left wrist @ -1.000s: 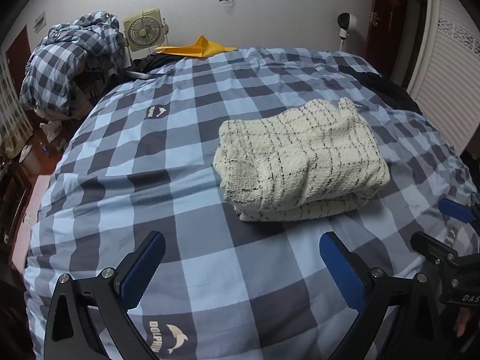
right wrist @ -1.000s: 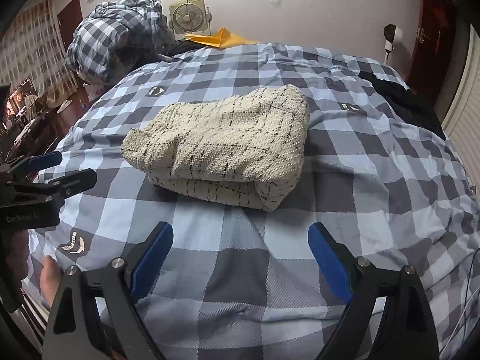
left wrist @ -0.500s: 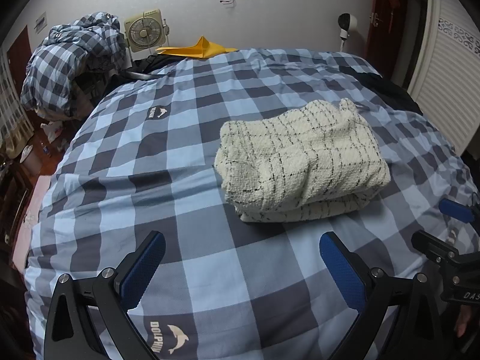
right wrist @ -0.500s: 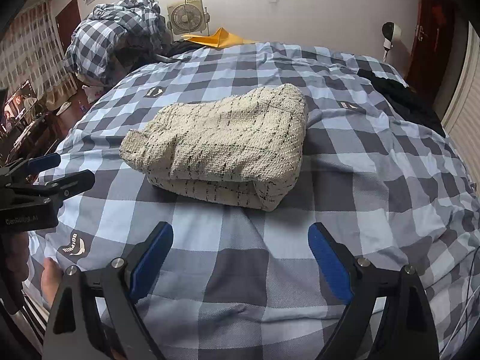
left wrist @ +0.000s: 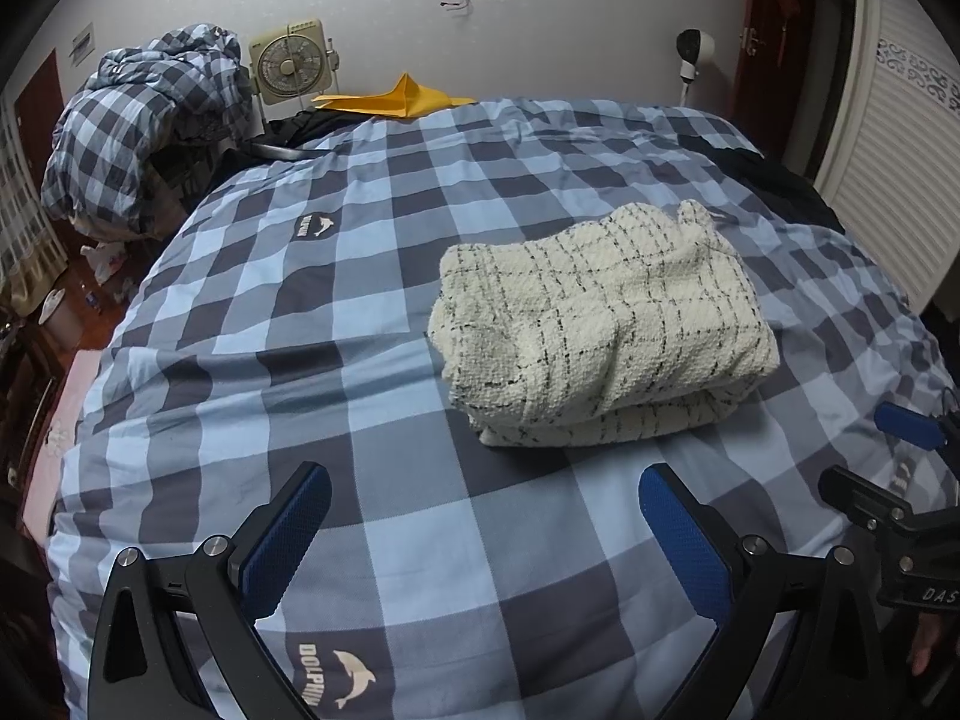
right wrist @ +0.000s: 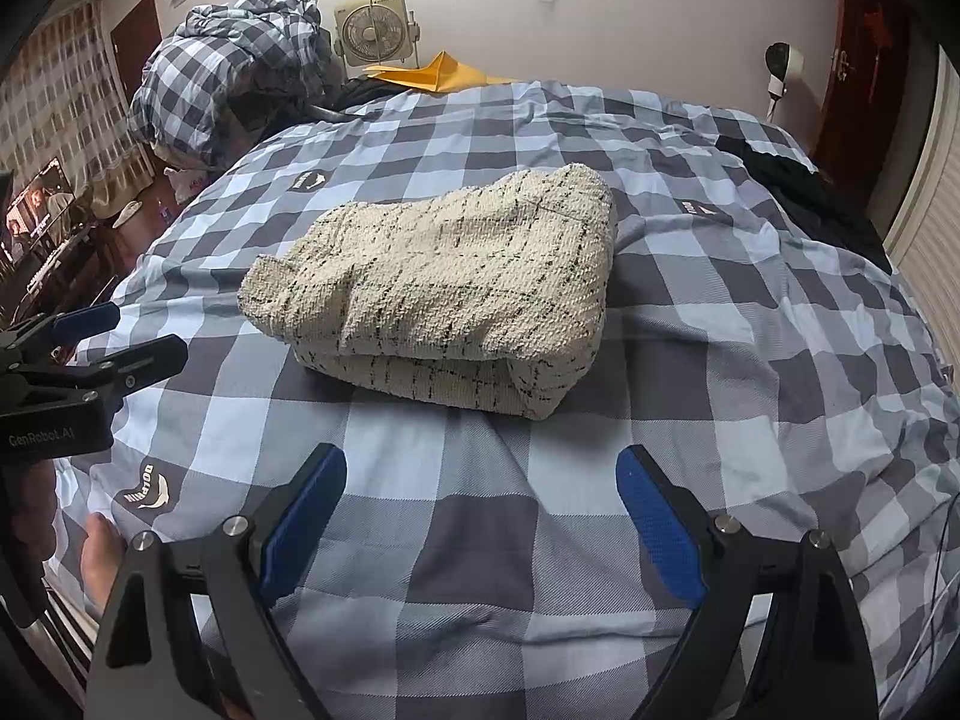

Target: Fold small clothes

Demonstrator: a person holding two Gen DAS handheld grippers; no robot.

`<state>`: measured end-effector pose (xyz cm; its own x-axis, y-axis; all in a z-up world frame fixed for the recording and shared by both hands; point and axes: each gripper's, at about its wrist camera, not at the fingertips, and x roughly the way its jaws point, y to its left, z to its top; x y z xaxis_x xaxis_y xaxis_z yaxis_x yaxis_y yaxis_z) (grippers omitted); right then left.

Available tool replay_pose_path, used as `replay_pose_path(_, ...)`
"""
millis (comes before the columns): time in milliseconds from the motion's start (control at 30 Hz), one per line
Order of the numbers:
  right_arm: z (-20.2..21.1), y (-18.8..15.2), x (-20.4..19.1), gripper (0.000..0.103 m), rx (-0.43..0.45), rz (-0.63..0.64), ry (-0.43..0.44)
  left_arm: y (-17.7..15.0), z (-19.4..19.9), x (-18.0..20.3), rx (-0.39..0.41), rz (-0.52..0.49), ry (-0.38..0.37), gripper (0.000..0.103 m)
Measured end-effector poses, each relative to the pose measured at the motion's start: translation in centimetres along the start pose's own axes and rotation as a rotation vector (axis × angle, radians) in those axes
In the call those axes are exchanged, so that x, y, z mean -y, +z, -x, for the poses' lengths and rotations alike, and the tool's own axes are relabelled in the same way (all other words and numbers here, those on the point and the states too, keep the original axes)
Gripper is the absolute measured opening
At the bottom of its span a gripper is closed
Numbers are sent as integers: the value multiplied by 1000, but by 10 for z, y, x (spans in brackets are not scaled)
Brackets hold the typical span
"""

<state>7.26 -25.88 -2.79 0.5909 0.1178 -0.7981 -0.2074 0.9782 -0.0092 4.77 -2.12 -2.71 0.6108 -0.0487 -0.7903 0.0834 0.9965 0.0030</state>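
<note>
L wrist view: left tongs (left wrist: 480, 531) wide open, nothing between the blue pads, hovering over the bed (left wrist: 372, 546) (blue/grey check duvet) w/ no contact visible. Cream knit garment (left wrist: 600, 330) w/ thin dark grid lines sits ahead and a bit to the right, already in a compact multi-layer bundle, lying on the duvet, well clear of the pads. Judgement: fold on this piece looks done; tongs parked back and spread because nothing needs holding. Tips of the right tongs (left wrist: 894, 456) show at the right edge, also apart from the garment.

R wrist view: right tongs (right wrist: 480, 516) open wide, empty, pointing down at the duvet short of the garment (right wrist: 438, 294). From this side the stacked layers and the rounded fold at the near right corner are visible; bundle sits flat, not slumping. Left tongs (right wrist: 114, 336) at the left edge, no cloth in them.

Containers: none in either view; no basket or box for folded items. Checked bedding heap (right wrist: 234, 66) near the fan (right wrist: 375, 27) lies off the bed's far left corner; dark cloth (right wrist: 804, 192) at far right.
</note>
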Motion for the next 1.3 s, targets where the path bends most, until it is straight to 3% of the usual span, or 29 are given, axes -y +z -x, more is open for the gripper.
replay_pose_path(600, 0, 0, 0, 90, -1, 0, -2, 4, -4, -9, -11, 40, 6, 103)
replay_pose_path(900, -1, -1, -1, 90, -7, 2, -2, 3, -1, -3, 24, 14, 81, 103)
replay_pose_path(1300, -1, -1, -1, 90, -9, 3, -3, 4, 0, -5, 36, 27, 83, 103)
